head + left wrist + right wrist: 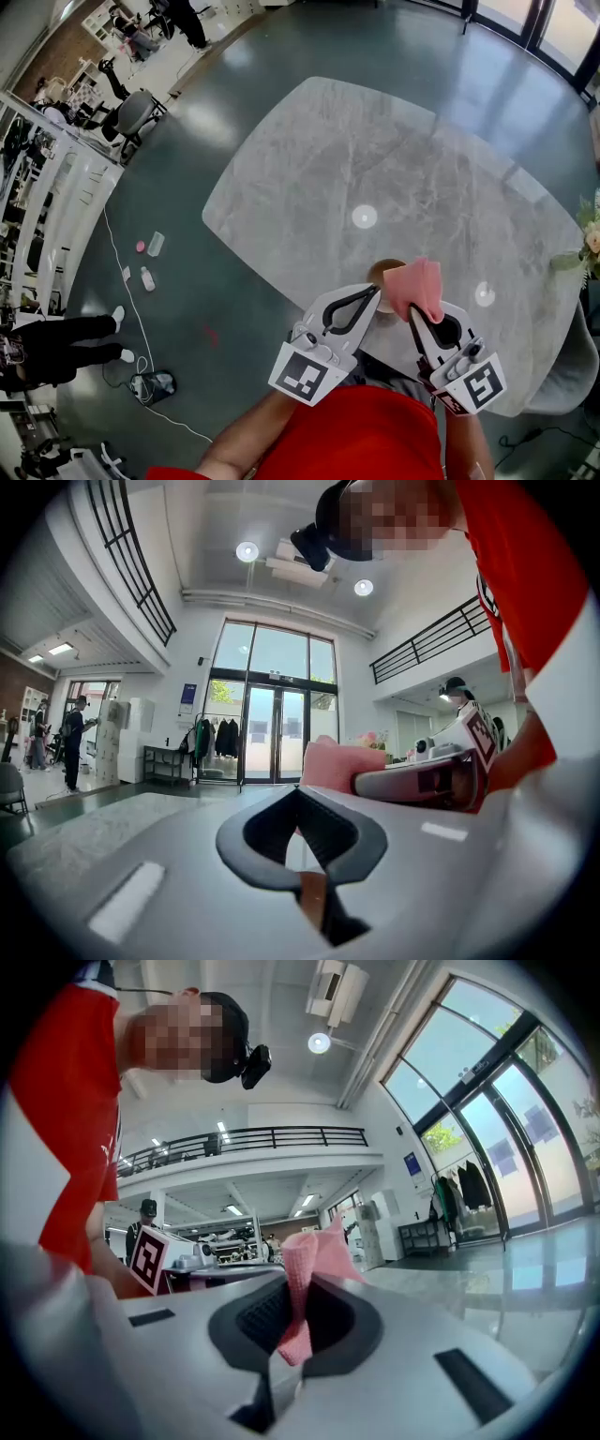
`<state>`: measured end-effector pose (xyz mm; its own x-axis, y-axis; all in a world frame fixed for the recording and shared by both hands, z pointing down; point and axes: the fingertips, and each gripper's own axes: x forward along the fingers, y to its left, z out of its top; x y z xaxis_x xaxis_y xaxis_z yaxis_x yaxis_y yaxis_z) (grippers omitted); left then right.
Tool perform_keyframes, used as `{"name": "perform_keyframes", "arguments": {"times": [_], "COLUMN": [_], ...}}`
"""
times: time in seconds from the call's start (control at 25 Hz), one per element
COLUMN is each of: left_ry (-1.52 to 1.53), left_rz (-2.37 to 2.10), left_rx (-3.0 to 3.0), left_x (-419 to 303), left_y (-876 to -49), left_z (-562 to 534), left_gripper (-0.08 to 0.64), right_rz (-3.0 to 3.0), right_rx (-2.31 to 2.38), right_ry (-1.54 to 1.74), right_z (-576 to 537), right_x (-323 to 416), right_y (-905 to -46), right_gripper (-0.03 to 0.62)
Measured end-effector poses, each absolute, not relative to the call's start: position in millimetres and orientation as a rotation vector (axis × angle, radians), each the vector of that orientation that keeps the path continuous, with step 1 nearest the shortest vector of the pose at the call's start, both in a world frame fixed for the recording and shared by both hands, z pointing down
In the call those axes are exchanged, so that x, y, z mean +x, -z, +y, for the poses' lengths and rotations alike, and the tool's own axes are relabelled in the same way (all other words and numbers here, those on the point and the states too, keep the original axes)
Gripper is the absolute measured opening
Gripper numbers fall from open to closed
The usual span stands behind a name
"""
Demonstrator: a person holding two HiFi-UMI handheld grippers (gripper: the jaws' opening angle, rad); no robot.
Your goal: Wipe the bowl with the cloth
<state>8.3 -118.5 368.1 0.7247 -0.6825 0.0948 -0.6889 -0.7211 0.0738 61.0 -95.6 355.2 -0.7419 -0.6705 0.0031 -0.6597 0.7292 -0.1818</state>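
A small brown bowl point(382, 272) stands near the front edge of the marble table point(375, 159). My left gripper point(375, 293) reaches its near rim and is shut, with a brown sliver of the bowl point(314, 899) caught between the jaws. My right gripper point(418, 315) is shut on a pink cloth point(416, 285), which sticks up past the tips and covers the bowl's right side. In the right gripper view the cloth point(300, 1288) runs down through the jaws of the right gripper point(302, 1281). The left gripper view shows the cloth point(339, 766) just beyond the left gripper point(301, 797).
The table's front edge point(309, 300) runs right under both grippers. A flower arrangement point(589, 239) stands at the table's right end. Small items point(150, 248) and a cable point(131, 309) lie on the floor to the left. My red shirt point(366, 436) fills the bottom.
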Motion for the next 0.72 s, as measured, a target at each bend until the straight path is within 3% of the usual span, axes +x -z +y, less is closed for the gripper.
{"name": "perform_keyframes", "arguments": {"times": [0.72], "left_ry": [-0.085], "left_rz": [-1.134], "left_rx": [2.811], "left_x": [3.3], "left_y": [-366.6], "left_z": [-98.5], "left_gripper": [0.005], "right_rz": [2.857], "right_rx": [-1.164], "right_ry": [0.222], "right_z": [-76.1], "right_x": [81.5], "right_y": [-342.6], "right_gripper": [0.010]}}
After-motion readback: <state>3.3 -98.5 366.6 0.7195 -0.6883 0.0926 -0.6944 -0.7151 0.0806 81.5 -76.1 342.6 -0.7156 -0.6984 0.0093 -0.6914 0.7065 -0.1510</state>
